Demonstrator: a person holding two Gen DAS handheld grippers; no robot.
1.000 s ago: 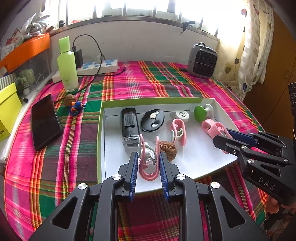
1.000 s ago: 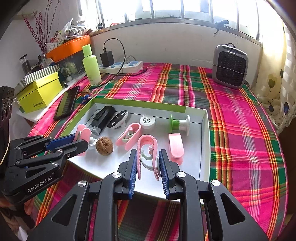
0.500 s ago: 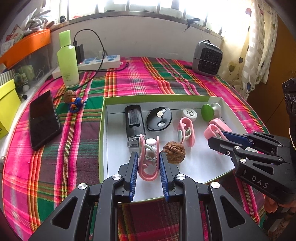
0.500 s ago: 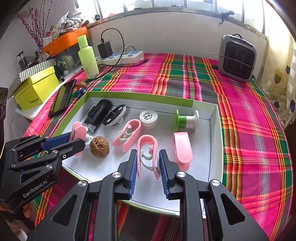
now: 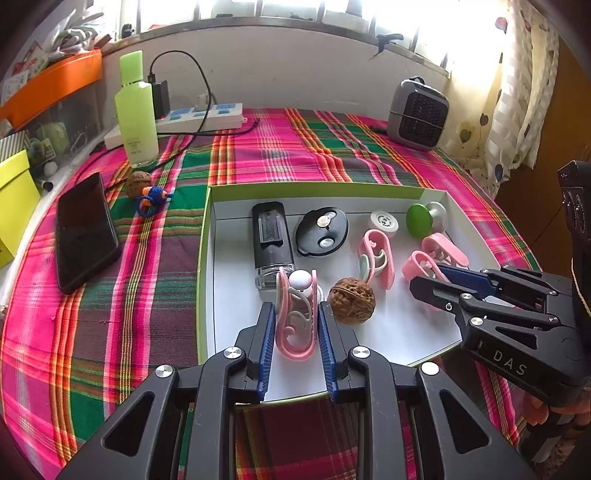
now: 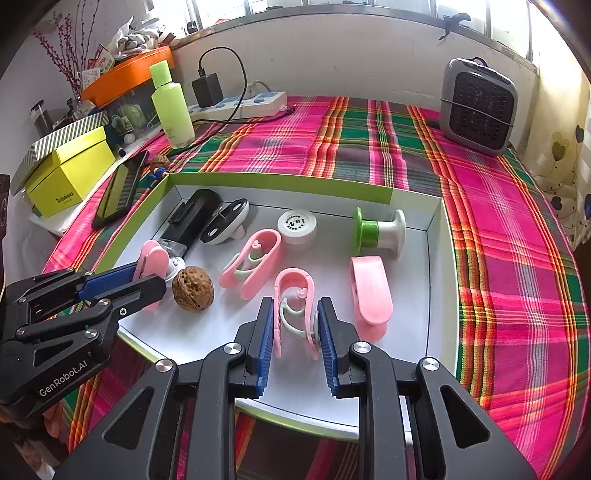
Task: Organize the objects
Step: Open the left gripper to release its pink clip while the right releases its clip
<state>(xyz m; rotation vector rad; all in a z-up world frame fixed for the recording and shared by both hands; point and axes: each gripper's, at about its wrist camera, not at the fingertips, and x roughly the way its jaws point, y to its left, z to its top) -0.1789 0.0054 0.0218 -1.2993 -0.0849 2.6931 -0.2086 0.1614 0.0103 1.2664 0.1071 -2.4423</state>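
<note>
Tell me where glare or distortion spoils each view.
Left wrist view: the window blows out white and washes over the curtain; the tray stays sharp. Right wrist view: exposure is even, but fisheye bends the tray's rim and darkens the corners.

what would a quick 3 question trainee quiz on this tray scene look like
1. True or false: each set of tongs, left tongs and right tongs, is shut on a pink clip.
2. Multiple choice: where does the phone lie? A) in the tray B) on the plaid cloth outside the tray C) on the yellow box
3. Fill in: the brown object in the tray beside the left tongs is a ____.

Key: 1 true, with the left pink clip and the right pink clip both between blue pads; 2 B; 3 walnut.
</note>
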